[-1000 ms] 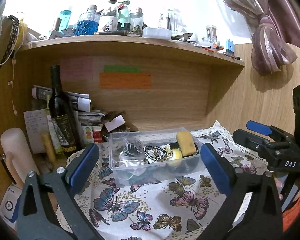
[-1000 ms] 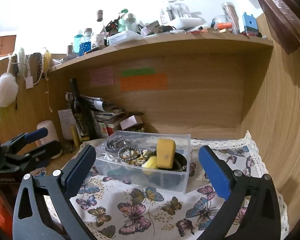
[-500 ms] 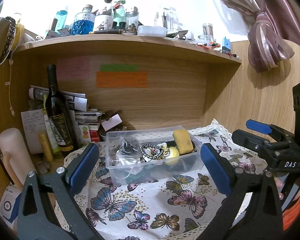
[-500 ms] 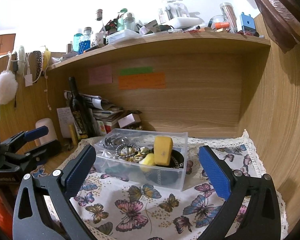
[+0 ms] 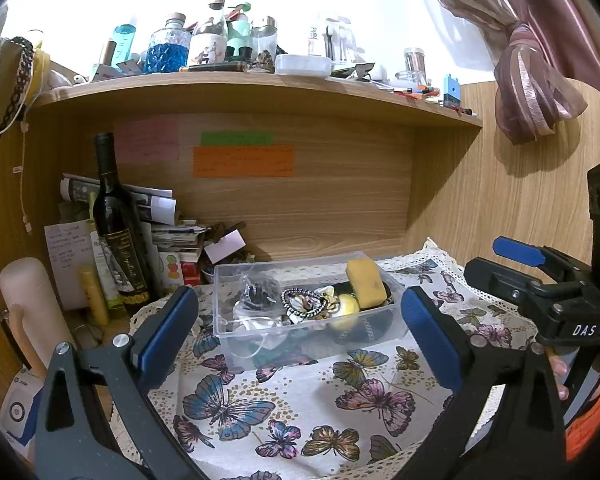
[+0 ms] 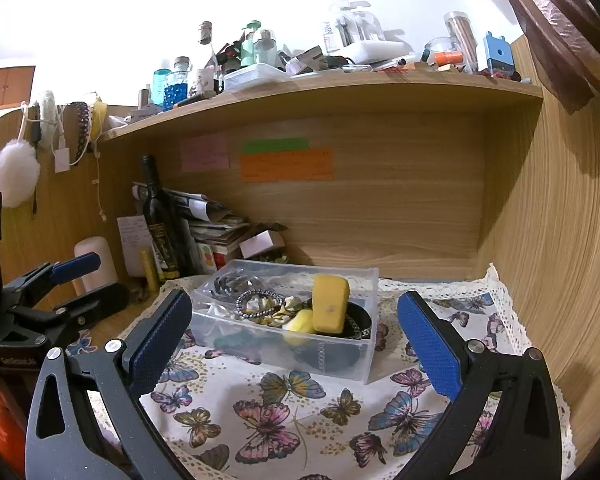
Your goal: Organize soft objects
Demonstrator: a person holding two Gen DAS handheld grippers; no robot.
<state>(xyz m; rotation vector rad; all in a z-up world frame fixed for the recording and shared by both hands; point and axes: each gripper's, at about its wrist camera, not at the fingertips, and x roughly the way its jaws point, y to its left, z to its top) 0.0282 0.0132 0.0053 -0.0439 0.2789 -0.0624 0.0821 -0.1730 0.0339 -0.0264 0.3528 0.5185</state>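
Note:
A clear plastic box (image 5: pixel 260 340) (image 6: pixel 352 356) stands on the butterfly cloth (image 5: pixel 300 408) (image 6: pixel 280 412). In it lie a yellow sponge (image 5: pixel 366 282) (image 6: pixel 330 308), a small yellow ball (image 5: pixel 346 310) (image 6: pixel 300 322), bead bracelets (image 5: pixel 302 304) (image 6: pixel 256 302), scrunchies and a black band. My left gripper (image 5: pixel 300 320) is open and empty, just in front of the box. My right gripper (image 6: pixel 294 326) is open and empty, also in front of it. Each gripper shows at the edge of the other's view.
A dark wine bottle (image 5: pixel 116 232) (image 6: pixel 160 224), stacked papers (image 5: pixel 160 220) and a pale cylinder (image 5: pixel 28 304) stand at the left. A crowded shelf (image 5: pixel 260 84) hangs overhead. A wooden wall (image 6: pixel 560 260) closes the right side. A curtain (image 5: pixel 532 80) hangs upper right.
Both grippers have drawn back a little and risen slightly from the box; it sits lower and smaller in view. Nothing was grasped or moved.

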